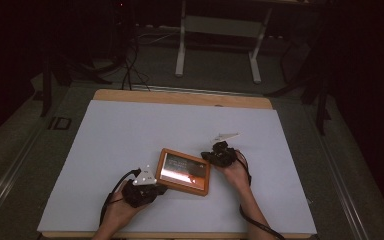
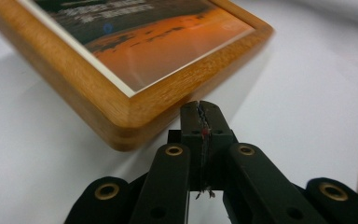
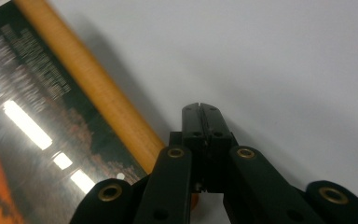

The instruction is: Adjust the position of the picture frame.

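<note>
Orange-brown wooden picture frame [image 1: 184, 171] lies near surface's front edge between both tools — left tool [image 2: 200, 108] & right tool [image 3: 200, 111] both pinched together, empty, at opposite short ends.

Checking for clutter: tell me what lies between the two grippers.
The wooden picture frame lies between the left gripper and the right gripper, on the white table. The high view shows it.

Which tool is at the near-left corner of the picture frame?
The left tool, beside the picture frame corner; the right tool is at its far-right edge.
</note>
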Demonstrator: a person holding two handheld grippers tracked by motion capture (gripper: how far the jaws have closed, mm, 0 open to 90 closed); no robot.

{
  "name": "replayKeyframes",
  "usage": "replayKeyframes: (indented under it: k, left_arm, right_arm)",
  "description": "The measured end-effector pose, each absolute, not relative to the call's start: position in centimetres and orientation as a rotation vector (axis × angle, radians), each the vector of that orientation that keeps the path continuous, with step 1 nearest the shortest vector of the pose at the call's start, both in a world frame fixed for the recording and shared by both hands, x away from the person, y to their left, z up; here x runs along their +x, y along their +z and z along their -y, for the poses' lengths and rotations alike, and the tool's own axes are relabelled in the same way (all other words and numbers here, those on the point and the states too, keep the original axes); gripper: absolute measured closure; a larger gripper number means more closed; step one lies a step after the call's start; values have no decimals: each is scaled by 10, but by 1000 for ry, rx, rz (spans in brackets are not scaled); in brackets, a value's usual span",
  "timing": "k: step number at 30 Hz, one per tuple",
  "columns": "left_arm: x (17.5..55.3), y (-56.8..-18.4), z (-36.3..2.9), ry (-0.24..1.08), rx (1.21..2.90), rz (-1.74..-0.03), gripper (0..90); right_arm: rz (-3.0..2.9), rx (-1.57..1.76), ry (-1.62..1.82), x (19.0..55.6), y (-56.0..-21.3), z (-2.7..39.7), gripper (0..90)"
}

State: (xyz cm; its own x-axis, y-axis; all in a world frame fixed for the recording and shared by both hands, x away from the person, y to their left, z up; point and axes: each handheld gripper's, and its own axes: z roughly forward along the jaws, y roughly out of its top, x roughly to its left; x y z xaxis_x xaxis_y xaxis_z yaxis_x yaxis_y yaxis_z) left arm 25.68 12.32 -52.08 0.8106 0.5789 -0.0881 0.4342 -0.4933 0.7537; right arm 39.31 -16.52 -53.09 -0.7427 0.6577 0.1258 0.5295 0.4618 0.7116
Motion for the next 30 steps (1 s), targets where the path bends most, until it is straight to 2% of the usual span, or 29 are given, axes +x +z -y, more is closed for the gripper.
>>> replayKeyframes:
  k: [16,21,22,23,24,25,30]
  left_arm:
    - [292,-524,-149,325,2026,-1042,889]
    - [290,-521,-152,299,1977,-1100,688]
    - [290,-521,-152,299,1977,-1100,637]
    - [288,-519,-152,250,1968,-1076,637]
    - [287,-519,-149,256,1979,-1074,523]
    - [285,-519,-147,254,1983,-1066,489]
    - [286,-523,-135,219,1969,-1080,330]
  right_arm:
    - [-2657,873,1096,345,-528,169,893]
    - [-2619,883,1043,346,-524,167,714]
    - [-2619,883,1043,346,-524,167,714]
    - [-2604,897,1062,348,-522,167,681]
    - [-2564,922,1097,350,-517,166,560]
    - [-2544,937,1118,351,-514,166,517]
    - [-2530,992,1249,356,-508,162,392]
